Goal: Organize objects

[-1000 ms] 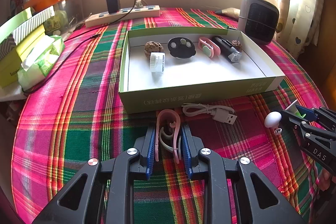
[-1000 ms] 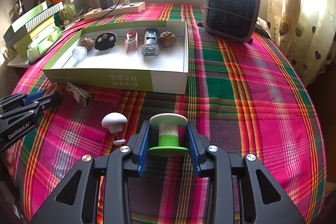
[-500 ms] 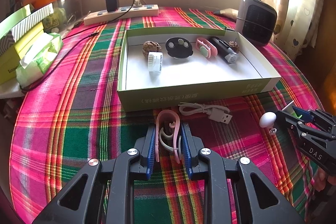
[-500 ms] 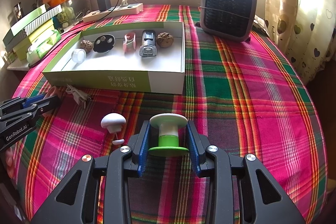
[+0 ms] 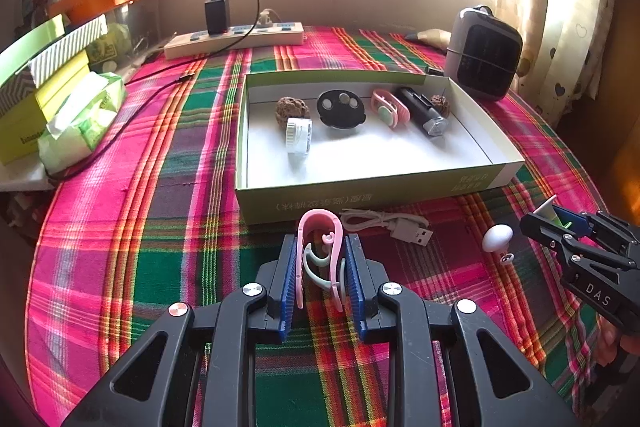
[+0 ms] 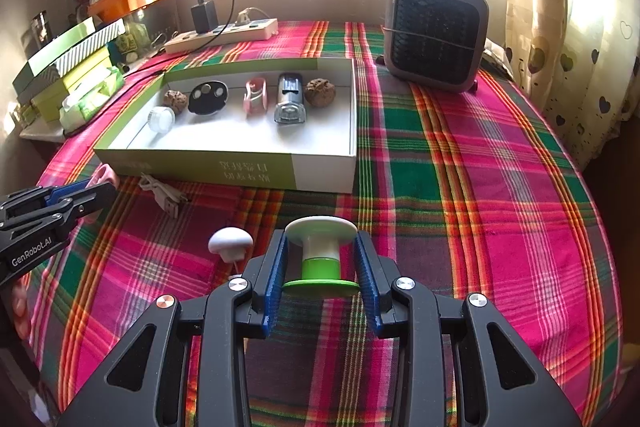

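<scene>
Both grippers clutch loads: left gripper (image 5: pixel 320 271) a pink clip (image 5: pixel 319 231), right gripper (image 6: pixel 320 267) a green-and-white stopper (image 6: pixel 321 255); the box (image 5: pixel 360 193) lies straight ahead, nearer the left.

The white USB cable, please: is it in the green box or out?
Out: the USB cable lies on the tablecloth beside the green box's front wall.

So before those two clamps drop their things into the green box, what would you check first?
1. Left gripper shut on the pink clip: ok.
2. Right gripper shut on the green-and-white spool: ok.
3. Free floor in the green box, in front of the row of items: ok.
4. USB cable lies between the clip and the box wall, possibly in the way: not ok.
5. White mushroom-shaped knob stands clear of the right gripper: ok.
6. Lift height above the box wall: cannot tell.
</scene>
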